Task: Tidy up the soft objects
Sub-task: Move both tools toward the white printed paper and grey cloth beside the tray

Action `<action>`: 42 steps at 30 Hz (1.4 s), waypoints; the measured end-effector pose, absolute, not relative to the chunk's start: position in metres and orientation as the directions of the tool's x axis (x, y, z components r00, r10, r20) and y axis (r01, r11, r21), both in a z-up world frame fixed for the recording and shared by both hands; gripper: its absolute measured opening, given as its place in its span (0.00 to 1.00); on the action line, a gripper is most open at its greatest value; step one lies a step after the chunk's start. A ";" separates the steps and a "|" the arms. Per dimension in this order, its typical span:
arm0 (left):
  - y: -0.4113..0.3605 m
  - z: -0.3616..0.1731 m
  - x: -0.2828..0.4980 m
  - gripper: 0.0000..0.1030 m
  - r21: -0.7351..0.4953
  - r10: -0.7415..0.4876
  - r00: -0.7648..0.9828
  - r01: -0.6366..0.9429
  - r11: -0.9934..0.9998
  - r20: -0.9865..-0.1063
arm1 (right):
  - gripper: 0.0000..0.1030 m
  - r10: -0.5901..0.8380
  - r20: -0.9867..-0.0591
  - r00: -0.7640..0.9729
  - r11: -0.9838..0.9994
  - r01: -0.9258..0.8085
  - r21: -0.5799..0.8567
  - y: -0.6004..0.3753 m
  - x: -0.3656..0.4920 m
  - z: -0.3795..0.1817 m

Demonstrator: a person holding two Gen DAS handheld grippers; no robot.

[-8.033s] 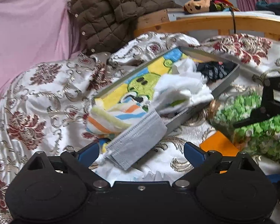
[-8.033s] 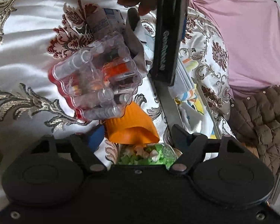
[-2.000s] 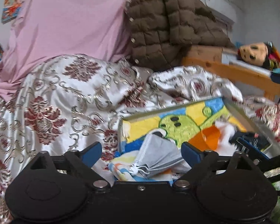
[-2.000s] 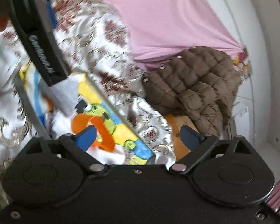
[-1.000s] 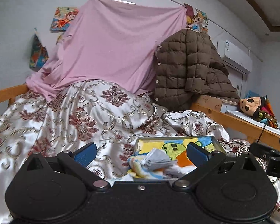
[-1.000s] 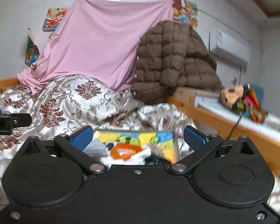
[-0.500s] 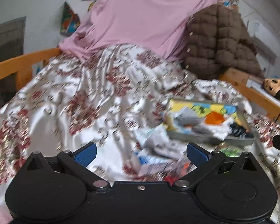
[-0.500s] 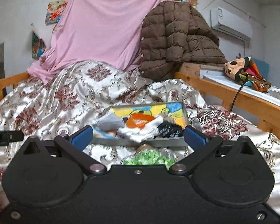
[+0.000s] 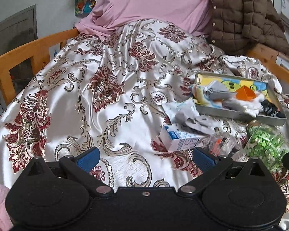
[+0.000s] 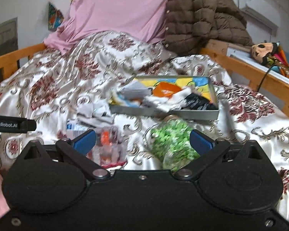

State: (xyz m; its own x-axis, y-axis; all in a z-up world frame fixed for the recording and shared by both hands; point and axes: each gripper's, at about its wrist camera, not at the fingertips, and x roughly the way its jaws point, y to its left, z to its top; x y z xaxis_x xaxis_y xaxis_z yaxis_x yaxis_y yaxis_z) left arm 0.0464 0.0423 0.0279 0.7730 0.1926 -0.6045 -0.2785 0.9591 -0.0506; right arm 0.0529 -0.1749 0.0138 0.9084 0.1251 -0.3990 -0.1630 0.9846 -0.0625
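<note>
A grey tray (image 9: pixel 239 114) (image 10: pixel 163 112) with a colourful cartoon bottom lies on the patterned bedspread. It holds a grey face mask (image 9: pixel 217 91), an orange soft piece (image 9: pixel 245 94) (image 10: pixel 164 90), white cloth (image 10: pixel 173 100) and a black sock (image 10: pixel 199 102). My left gripper (image 9: pixel 145 159) is open and empty, low over the bedspread, well short of the tray. My right gripper (image 10: pixel 142 140) is open and empty, pulled back in front of the tray. Crumpled white wrappers (image 9: pixel 185 113) lie left of the tray.
A white-and-blue carton (image 9: pixel 181 137), a clear plastic case of small bottles (image 10: pixel 108 146) and a jar of green bits (image 10: pixel 171 140) (image 9: pixel 265 142) lie before the tray. Wooden bed rails (image 9: pixel 19 55) (image 10: pixel 260 80) run along both sides. A brown jacket (image 10: pixel 200 17) and pink cloth (image 9: pixel 154 2) hang behind.
Both grippers have drawn back from the tray and tilted down over the bed. The mask and the orange piece, held earlier, now lie in the tray.
</note>
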 end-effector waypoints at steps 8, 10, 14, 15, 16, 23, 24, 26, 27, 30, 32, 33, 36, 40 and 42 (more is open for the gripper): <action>0.038 0.021 0.051 0.99 -0.011 0.199 0.737 -0.269 0.963 -0.646 | 0.99 0.163 -0.467 0.869 0.981 -0.192 -0.015 -0.167 0.063 0.001; 0.035 0.018 0.054 0.99 0.004 0.197 0.724 -0.258 0.966 -0.661 | 0.99 0.165 -0.474 0.865 0.981 -0.193 -0.011 -0.168 0.064 0.000; 0.032 0.015 0.058 0.99 0.026 0.200 0.713 -0.247 0.969 -0.673 | 0.99 0.163 -0.480 0.862 0.982 -0.190 -0.007 -0.169 0.065 0.001; 0.032 0.015 0.058 0.99 0.027 0.199 0.711 -0.246 0.969 -0.674 | 0.99 0.163 -0.481 0.861 0.982 -0.189 -0.005 -0.170 0.065 0.001; 0.032 0.015 0.058 0.99 0.028 0.199 0.711 -0.245 0.969 -0.675 | 0.99 0.161 -0.483 0.861 0.983 -0.186 -0.003 -0.170 0.066 0.001; 0.027 0.014 0.060 0.99 0.048 0.191 0.704 -0.218 0.975 -0.684 | 0.99 0.159 -0.523 0.837 0.986 -0.162 0.039 -0.170 0.088 -0.005; 0.026 0.013 0.060 0.99 0.051 0.190 0.704 -0.213 0.976 -0.684 | 0.99 0.162 -0.530 0.832 0.986 -0.159 0.052 -0.171 0.092 -0.006; 0.025 0.014 0.060 0.99 0.054 0.188 0.705 -0.208 0.977 -0.684 | 0.99 0.173 -0.540 0.824 0.985 -0.157 0.076 -0.172 0.099 -0.008; 0.024 0.014 0.061 0.99 0.055 0.187 0.706 -0.206 0.977 -0.683 | 0.99 0.176 -0.541 0.823 0.984 -0.157 0.082 -0.172 0.102 -0.008; 0.024 0.015 0.062 0.99 0.048 0.183 0.710 -0.207 0.977 -0.680 | 0.99 0.179 -0.543 0.820 0.984 -0.160 0.082 -0.171 0.110 -0.011; 0.025 0.015 0.066 0.99 0.038 0.173 0.706 -0.202 0.979 -0.687 | 0.99 0.183 -0.544 0.819 0.983 -0.170 0.075 -0.169 0.116 -0.013; 0.026 0.015 0.069 0.99 0.031 0.165 0.702 -0.200 0.979 -0.693 | 0.99 0.184 -0.544 0.819 0.982 -0.174 0.070 -0.167 0.118 -0.013; 0.029 0.012 0.079 0.99 0.019 0.158 0.683 -0.206 0.978 -0.713 | 0.99 0.188 -0.541 0.820 0.981 -0.188 0.055 -0.161 0.128 -0.013; 0.034 0.012 0.088 0.99 0.001 0.147 0.676 -0.212 0.977 -0.722 | 0.99 0.192 -0.523 0.830 0.977 -0.210 0.026 -0.153 0.142 -0.011; 0.038 0.013 0.092 0.99 -0.007 0.148 0.676 -0.221 0.975 -0.722 | 0.99 0.180 -0.509 0.842 0.977 -0.211 -0.004 -0.148 0.152 -0.010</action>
State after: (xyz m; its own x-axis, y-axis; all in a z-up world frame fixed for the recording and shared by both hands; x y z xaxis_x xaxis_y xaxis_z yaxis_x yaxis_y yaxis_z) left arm 0.0924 0.0377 0.0129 0.6758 0.1483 -0.7220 -0.2210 0.9753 -0.0065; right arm 0.1524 -0.1485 -0.0101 0.8416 0.1803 -0.5091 -0.2115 0.9774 -0.0035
